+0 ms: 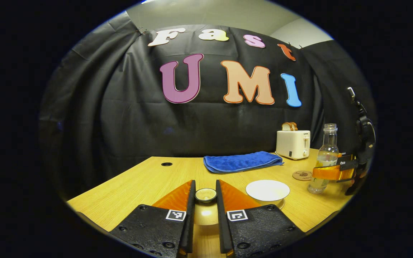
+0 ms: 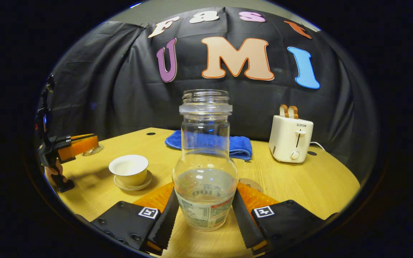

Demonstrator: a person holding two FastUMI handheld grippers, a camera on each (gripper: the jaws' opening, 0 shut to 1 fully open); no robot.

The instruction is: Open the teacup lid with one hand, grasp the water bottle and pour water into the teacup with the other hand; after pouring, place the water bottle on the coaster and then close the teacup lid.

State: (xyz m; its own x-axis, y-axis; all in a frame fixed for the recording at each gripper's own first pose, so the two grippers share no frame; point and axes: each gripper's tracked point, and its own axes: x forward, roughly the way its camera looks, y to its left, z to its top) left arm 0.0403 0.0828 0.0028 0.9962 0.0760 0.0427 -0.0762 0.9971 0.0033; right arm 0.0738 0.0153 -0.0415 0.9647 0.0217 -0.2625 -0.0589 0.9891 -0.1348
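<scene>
- Left gripper (image 1: 205, 182): nearly closed, pinching the knob of the teacup lid (image 1: 205, 195) from both sides and holding it above the wooden table (image 1: 145, 182), left of the cup.
- Right gripper (image 2: 205, 191): opened wide, 1 finger pressing each flank of the water bottle (image 2: 205, 143) low on its rounded belly.
- Bottle upright near the table's right edge, base apparently on the wood, cap off, roughly 1/3 full.
- Teacup (image 1: 267, 190) uncovered on its saucer (image 2: 132, 185), between the 2 grippers.
- Cork coaster (image 1: 302, 175) just beside the bottle, on its far side.
- Likely handling: clear, hard and smooth, so slippery under the pads. Best taken at the belly, where it is widest. Light with so little water, but sloshing on the tilt. Tip slowly over the cup.
- Lid and cup look like thin porcelain, so chip-prone. Knob small, so a slight grip only.
- Writing: printed label around the bottle's base, seen reversed through the water. Short brand word on the white toaster (image 2: 291, 138). Square coded tags on each gripper's fingers. None read out.
</scene>
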